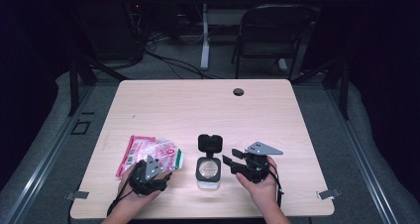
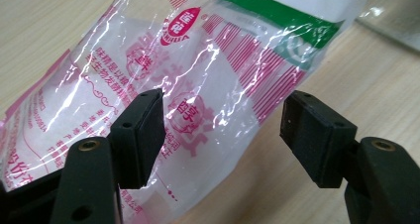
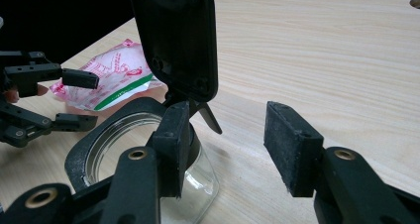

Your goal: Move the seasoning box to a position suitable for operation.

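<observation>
From the high view, a pink-and-white plastic packet (image 1: 148, 154) lies flat on the desk (image 1: 198, 105) under the left gripper (image 1: 161, 177), while a clear jar (image 1: 208, 172) with its black lid (image 1: 210, 142) flipped up stands between it and the right gripper (image 1: 229, 163).

In the left gripper view the fingers (image 2: 141, 135) stand apart above the packet (image 2: 188, 80), holding nothing. The film looks thin, light, crinkly and slick, so a pinch at an edge seems safest.

In the right gripper view the fingers (image 3: 292, 147) are spread, empty, beside the jar (image 3: 198, 179), which looks rigid and breakable.
</observation>
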A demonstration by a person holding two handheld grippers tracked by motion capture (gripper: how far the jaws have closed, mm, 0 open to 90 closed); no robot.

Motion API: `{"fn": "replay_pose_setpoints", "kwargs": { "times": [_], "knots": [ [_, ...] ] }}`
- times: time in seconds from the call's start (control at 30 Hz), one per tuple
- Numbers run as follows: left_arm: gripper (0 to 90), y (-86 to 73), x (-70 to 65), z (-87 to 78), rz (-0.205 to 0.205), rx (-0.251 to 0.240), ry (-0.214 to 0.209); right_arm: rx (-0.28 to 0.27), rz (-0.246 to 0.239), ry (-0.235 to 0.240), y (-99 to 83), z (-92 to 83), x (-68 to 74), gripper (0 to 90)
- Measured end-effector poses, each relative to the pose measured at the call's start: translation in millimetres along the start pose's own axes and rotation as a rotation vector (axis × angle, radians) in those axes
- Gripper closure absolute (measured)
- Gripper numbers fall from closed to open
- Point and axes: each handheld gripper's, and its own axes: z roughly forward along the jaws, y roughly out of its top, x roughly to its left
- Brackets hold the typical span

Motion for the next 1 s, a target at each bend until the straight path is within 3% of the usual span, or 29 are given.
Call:
{"fn": "replay_pose_setpoints", "kwargs": {
  "times": [0.13, 0.6, 0.7, 1.0],
  "knots": [
    [35.1, -1.2, 1.1, 3.4, 0.005, 0.008, 0.017, -0.007, 0.004, -0.003, 0.1, -0.4, -0.4, 53.0],
    [45.4, -6.3, 12.2, 8.0, -0.066, -0.003, 0.033, -0.007, 0.008, -0.001, -0.2, 0.1, 0.0, 52.9],
    [48.4, -7.0, 14.2, 8.3, -0.068, 0.001, 0.027, -0.008, 0.009, -0.004, -0.2, 0.2, -0.1, 52.8],
    [57.9, -10.1, 23.1, 9.2, -0.151, -0.018, -0.011, -0.010, 0.011, -0.003, -0.5, 0.2, -0.2, 52.8]
  ]
}}
